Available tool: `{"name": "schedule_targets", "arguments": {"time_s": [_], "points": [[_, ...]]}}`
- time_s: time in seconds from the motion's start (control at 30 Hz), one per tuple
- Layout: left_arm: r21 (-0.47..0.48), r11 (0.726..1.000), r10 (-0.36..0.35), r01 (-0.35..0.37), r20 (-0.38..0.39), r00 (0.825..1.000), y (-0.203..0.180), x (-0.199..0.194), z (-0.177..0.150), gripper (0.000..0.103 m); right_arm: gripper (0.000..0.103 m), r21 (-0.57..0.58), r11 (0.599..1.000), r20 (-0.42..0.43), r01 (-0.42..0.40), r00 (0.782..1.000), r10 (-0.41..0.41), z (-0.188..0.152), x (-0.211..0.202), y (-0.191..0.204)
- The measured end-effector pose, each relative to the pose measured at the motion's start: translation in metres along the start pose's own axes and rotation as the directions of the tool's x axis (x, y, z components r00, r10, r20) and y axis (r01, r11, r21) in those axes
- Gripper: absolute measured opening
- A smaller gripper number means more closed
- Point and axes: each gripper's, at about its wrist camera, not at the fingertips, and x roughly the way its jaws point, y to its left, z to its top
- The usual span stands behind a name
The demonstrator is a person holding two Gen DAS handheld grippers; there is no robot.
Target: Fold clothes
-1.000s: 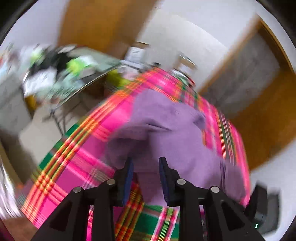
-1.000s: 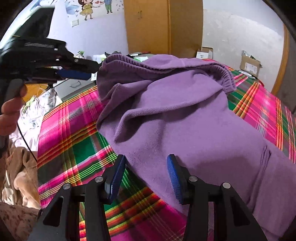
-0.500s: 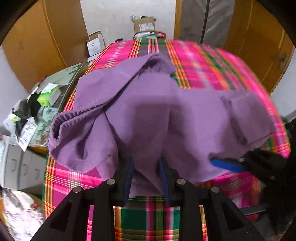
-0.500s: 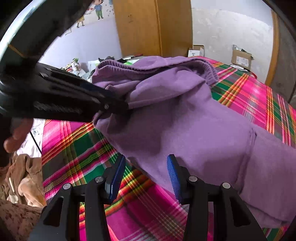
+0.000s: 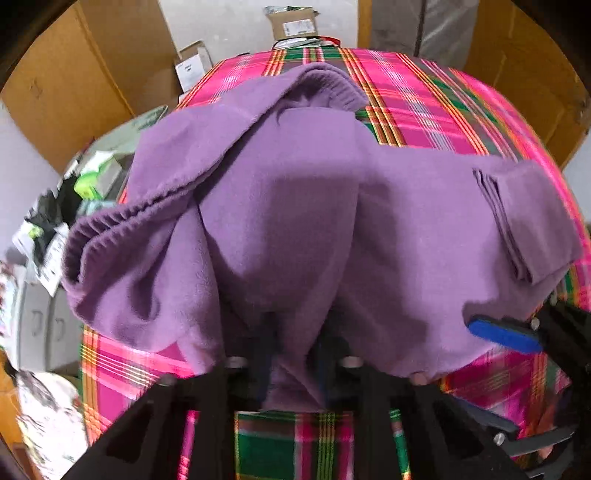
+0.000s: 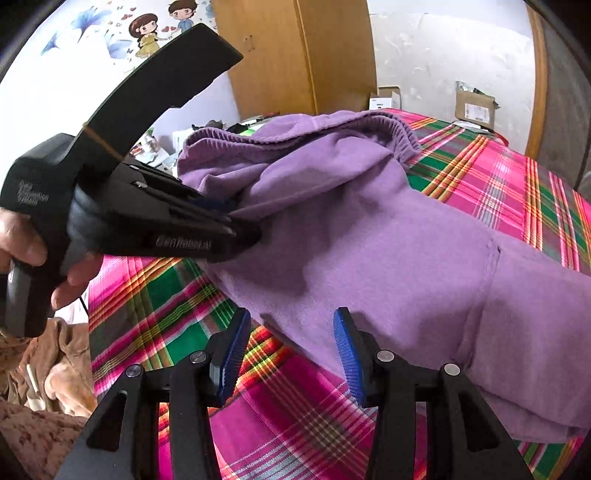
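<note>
Across plaid bedspread [image 6: 498, 177], purple garment [image 6: 369, 240] lies rumpled.

A lived-in bedroom in a home, doubling as a place to sort laundry.

A bright pink-and-green plaid cover [image 6: 509, 192] fills the lower right of the right wrist view, with wooden wardrobes [image 6: 295, 55] at top centre and cartoon wall stickers [image 6: 147, 33] of two children at upper left. Cardboard boxes [image 6: 474, 107] sit against the plaster wall at upper right. In the left wrist view, a cluttered side table [image 5: 92, 177] shows at left, and loose clothing [image 6: 55, 362] lies heaped at lower left of the right wrist view.
</note>
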Motion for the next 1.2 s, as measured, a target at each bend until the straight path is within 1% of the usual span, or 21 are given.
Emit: {"name": "schedule_targets", "arguments": {"time_s": [0.03,0.17,0.23,0.27,0.43,0.6,0.63,0.67,0.7,0.73,0.77,0.87,0.97,1.0,1.2], "points": [[-0.012,1.000,-0.014,0.015,0.017,1.000,0.003,-0.003,0.001,0.003,0.049,0.000,1.000,0.000,-0.001,1.000,0.001,0.000,0.000,0.000],[-0.078,0.993,-0.079,0.086,0.094,0.992,0.019,-0.021,0.009,0.003,0.049,-0.005,1.000,0.002,-0.004,1.000,0.004,0.000,-0.001,-0.002],[-0.117,0.984,-0.115,0.132,0.138,0.984,0.024,-0.031,0.017,0.002,0.049,-0.013,1.000,0.012,-0.010,1.000,0.010,0.000,-0.003,-0.002],[-0.138,0.976,-0.143,0.166,0.164,0.976,0.029,-0.038,0.021,0.002,0.049,-0.019,1.000,0.019,-0.008,1.000,0.008,0.001,-0.004,-0.002],[-0.198,0.946,-0.211,0.258,0.228,0.951,0.037,-0.052,0.034,0.002,0.049,-0.033,0.997,0.039,0.064,0.997,-0.063,0.004,-0.007,-0.009],[-0.225,0.923,-0.249,0.311,0.267,0.931,0.044,-0.058,0.045,0.002,0.048,-0.024,0.988,0.046,0.150,0.988,-0.148,0.007,-0.008,-0.024],[-0.225,0.921,-0.254,0.319,0.275,0.927,0.045,-0.058,0.049,0.002,0.043,-0.022,0.986,0.047,0.166,0.985,-0.165,0.008,-0.008,-0.027],[-0.223,0.919,-0.257,0.324,0.283,0.924,0.046,-0.058,0.052,0.002,0.030,-0.021,0.983,0.048,0.183,0.982,-0.182,0.009,-0.008,-0.030],[-0.221,0.918,-0.259,0.328,0.291,0.921,0.046,-0.058,0.055,0.002,0.023,-0.019,0.979,0.050,0.202,0.978,-0.201,0.009,-0.009,-0.033],[-0.219,0.917,-0.262,0.332,0.296,0.919,0.045,-0.059,0.058,0.002,0.011,-0.018,0.974,0.054,0.226,0.973,-0.224,0.010,-0.010,-0.036],[-0.218,0.916,-0.265,0.336,0.299,0.916,0.043,-0.058,0.062,0.002,0.008,-0.017,0.968,0.065,0.250,0.967,-0.248,0.012,-0.012,-0.040],[-0.219,0.910,-0.275,0.351,0.314,0.909,0.041,-0.059,0.072,0.002,0.005,-0.003,0.955,0.117,0.296,0.949,-0.293,0.020,-0.025,-0.053],[-0.227,0.901,-0.287,0.369,0.325,0.901,0.040,-0.055,0.083,0.002,0.004,0.004,0.937,0.168,0.350,0.923,-0.345,0.033,-0.039,-0.064],[-0.224,0.902,-0.287,0.370,0.329,0.900,0.039,-0.055,0.085,0.002,0.004,0.006,0.931,0.182,0.364,0.915,-0.359,0.039,-0.044,-0.069],[-0.220,0.887,-0.312,0.407,0.366,0.877,0.031,-0.052,0.110,0.002,0.004,0.019,0.892,0.245,0.451,0.863,-0.442,0.066,-0.062,-0.090]]}}
